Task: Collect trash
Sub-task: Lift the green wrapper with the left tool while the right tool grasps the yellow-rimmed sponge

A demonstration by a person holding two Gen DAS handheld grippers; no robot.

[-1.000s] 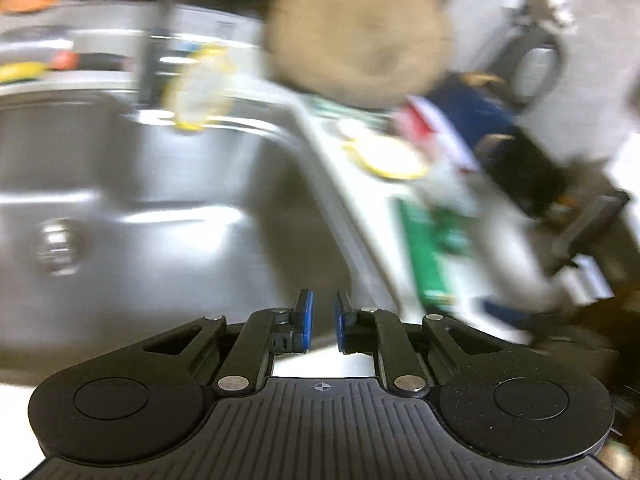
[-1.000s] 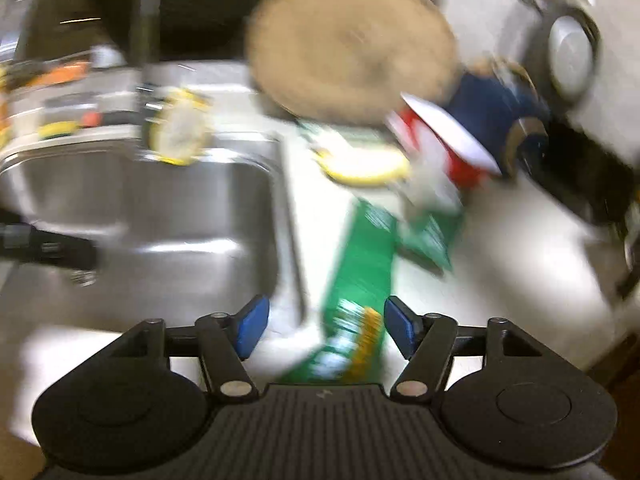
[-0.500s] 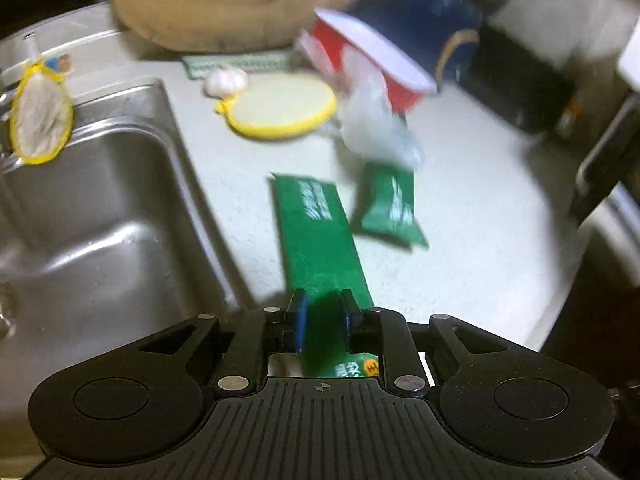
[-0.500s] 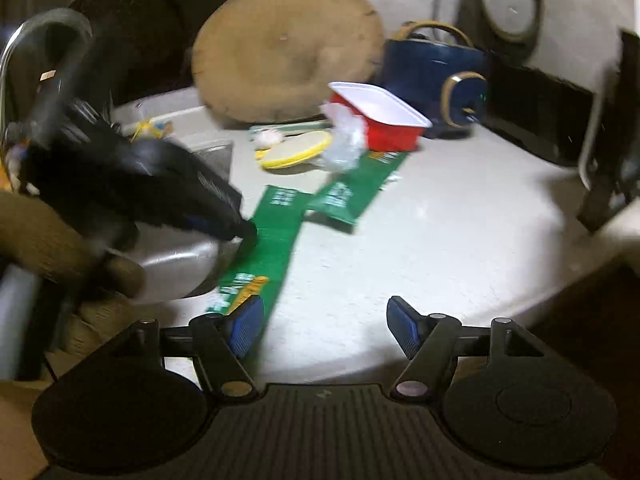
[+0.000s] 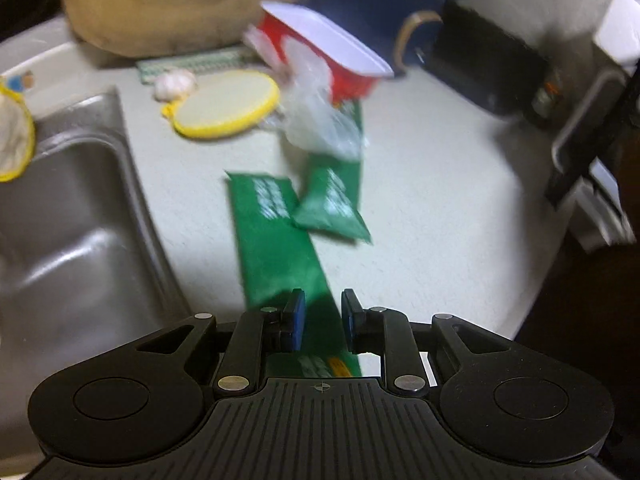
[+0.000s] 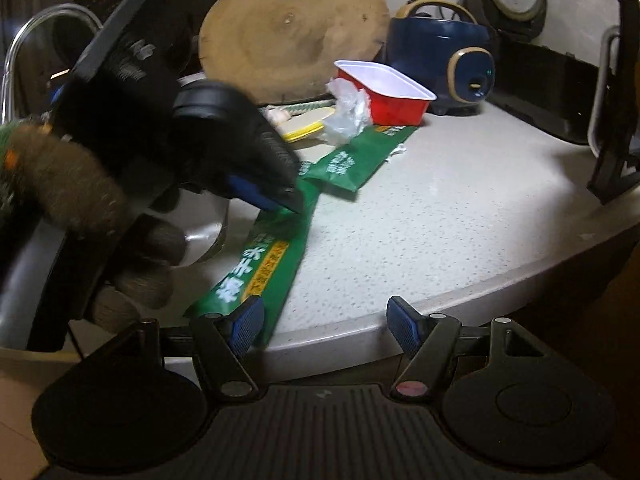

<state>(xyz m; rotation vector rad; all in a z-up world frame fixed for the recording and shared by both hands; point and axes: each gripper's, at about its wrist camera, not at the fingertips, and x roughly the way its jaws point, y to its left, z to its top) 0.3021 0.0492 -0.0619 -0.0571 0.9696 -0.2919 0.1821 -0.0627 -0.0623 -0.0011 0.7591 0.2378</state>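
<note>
A long green wrapper (image 5: 276,248) (image 6: 264,264) lies on the white counter beside the sink. My left gripper (image 5: 322,318) hovers over its near half, jaws slightly apart with the wrapper showing between them; in the right wrist view its fingertips (image 6: 280,200) touch the wrapper's middle. A second green wrapper (image 5: 332,208) (image 6: 360,160), a clear crumpled plastic bag (image 5: 316,120) (image 6: 348,112) and a red tray (image 5: 332,60) (image 6: 384,96) lie farther back. My right gripper (image 6: 322,320) is open and empty at the counter's front edge.
A steel sink (image 5: 60,220) is at the left. A yellow-rimmed round pad (image 5: 228,108), a garlic bulb (image 5: 176,82), a round wooden board (image 6: 292,36), a blue cooker (image 6: 444,52) and a black appliance (image 6: 548,84) stand at the back.
My left gripper has swung from over the sink to over the long green wrapper and opened a little. My right gripper has pulled back to the counter's front edge.
</note>
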